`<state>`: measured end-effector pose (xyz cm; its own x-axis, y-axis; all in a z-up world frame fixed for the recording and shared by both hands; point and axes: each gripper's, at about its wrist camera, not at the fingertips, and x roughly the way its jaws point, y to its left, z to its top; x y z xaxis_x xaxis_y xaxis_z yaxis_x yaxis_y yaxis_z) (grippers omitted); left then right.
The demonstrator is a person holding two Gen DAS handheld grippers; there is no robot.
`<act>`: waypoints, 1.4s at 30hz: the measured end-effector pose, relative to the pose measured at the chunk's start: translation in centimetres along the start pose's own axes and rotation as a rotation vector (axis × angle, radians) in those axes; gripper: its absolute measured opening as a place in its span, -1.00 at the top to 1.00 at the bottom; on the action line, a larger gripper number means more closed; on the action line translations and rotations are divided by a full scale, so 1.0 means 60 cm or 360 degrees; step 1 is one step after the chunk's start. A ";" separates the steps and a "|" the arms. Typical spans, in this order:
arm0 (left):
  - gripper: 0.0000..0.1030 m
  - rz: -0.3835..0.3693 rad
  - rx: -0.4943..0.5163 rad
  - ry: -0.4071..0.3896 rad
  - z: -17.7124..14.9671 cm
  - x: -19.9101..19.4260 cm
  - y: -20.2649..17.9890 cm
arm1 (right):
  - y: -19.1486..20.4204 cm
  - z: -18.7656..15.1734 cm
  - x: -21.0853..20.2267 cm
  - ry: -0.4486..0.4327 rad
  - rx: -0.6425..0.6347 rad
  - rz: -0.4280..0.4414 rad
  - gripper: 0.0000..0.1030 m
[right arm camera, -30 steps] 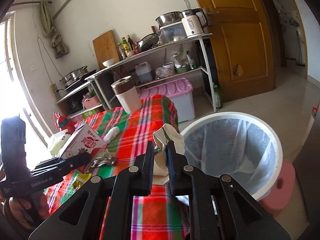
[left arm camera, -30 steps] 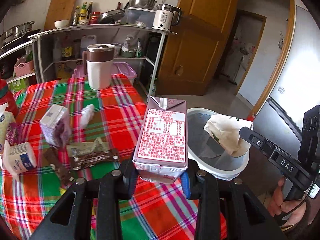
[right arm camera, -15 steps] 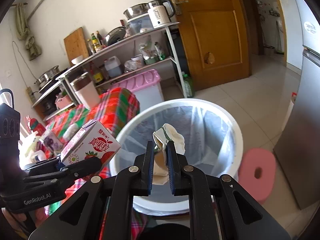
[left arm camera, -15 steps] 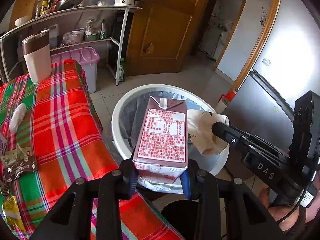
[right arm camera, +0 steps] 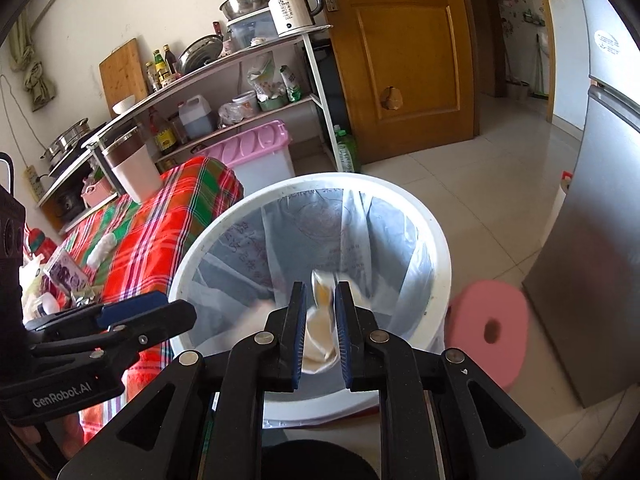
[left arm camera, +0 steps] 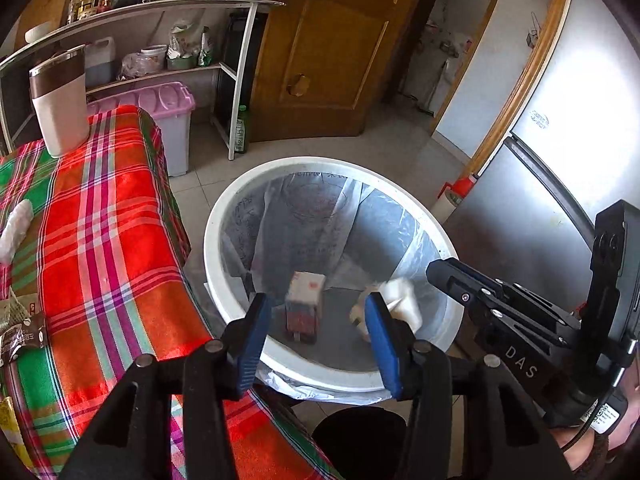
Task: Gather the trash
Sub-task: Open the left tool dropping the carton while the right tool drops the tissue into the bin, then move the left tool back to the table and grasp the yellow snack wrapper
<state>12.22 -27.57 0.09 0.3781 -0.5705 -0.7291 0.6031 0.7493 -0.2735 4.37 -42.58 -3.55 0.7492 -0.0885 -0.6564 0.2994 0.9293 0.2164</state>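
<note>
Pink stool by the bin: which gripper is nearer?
Right. The right gripper is over the bin, just left of the pink stool; the left gripper sits farther left, at the bin's far rim.

Plaid-clothed table [left arm camera: 108, 240] bears a tumbler [left arm camera: 60, 112] (upright) and wrappers [left arm camera: 20, 320].

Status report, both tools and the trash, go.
Left tool open over the bin, carton inside it. Right tool parted, crumpled paper loose between its fingers, over the bin. Nothing blocking the opening.
</note>
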 end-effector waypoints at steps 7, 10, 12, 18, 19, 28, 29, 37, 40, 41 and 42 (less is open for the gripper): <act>-0.15 0.0021 -0.0031 -0.0077 -0.013 -0.044 0.019 | 0.021 -0.001 -0.015 -0.0030 -0.0011 0.0025 0.30; -0.16 0.0049 -0.0066 -0.0109 -0.020 -0.066 0.038 | 0.038 -0.002 -0.024 -0.0042 -0.0035 0.0053 0.20; -0.19 0.0066 -0.0092 -0.0131 -0.026 -0.081 0.050 | 0.051 -0.002 -0.029 -0.0056 -0.0052 0.0063 0.20; -0.23 0.0192 -0.0151 -0.0209 -0.047 -0.134 0.093 | 0.101 -0.006 -0.041 -0.0104 -0.0116 0.0122 0.19; -0.23 0.0208 -0.0167 -0.0224 -0.051 -0.142 0.101 | 0.113 -0.008 -0.042 -0.0117 -0.0140 0.0134 0.19; -0.27 0.0375 -0.0303 -0.0327 -0.093 -0.217 0.184 | 0.199 -0.019 -0.031 -0.0096 -0.0232 0.0304 0.16; -0.27 0.0403 -0.0321 -0.0334 -0.099 -0.225 0.196 | 0.210 -0.021 -0.029 -0.0095 -0.0249 0.0314 0.16; -0.31 0.0562 -0.0496 -0.0381 -0.138 -0.269 0.280 | 0.277 -0.031 -0.016 -0.0064 -0.0341 0.0419 -0.01; -0.32 0.0593 -0.0556 -0.0395 -0.152 -0.281 0.310 | 0.299 -0.034 -0.005 -0.0035 -0.0367 0.0446 -0.04; -0.32 0.0601 -0.0569 -0.0398 -0.156 -0.285 0.318 | 0.307 -0.036 0.000 -0.0022 -0.0382 0.0454 -0.04; -0.32 0.0620 -0.0583 -0.0400 -0.160 -0.289 0.326 | 0.314 -0.037 0.005 -0.0010 -0.0397 0.0466 -0.05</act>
<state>10.75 0.20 1.36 0.7051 -0.2584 -0.6604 0.1214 0.9615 -0.2466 8.95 -24.29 -1.30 0.7855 0.1919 -0.5884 -0.0799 0.9742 0.2110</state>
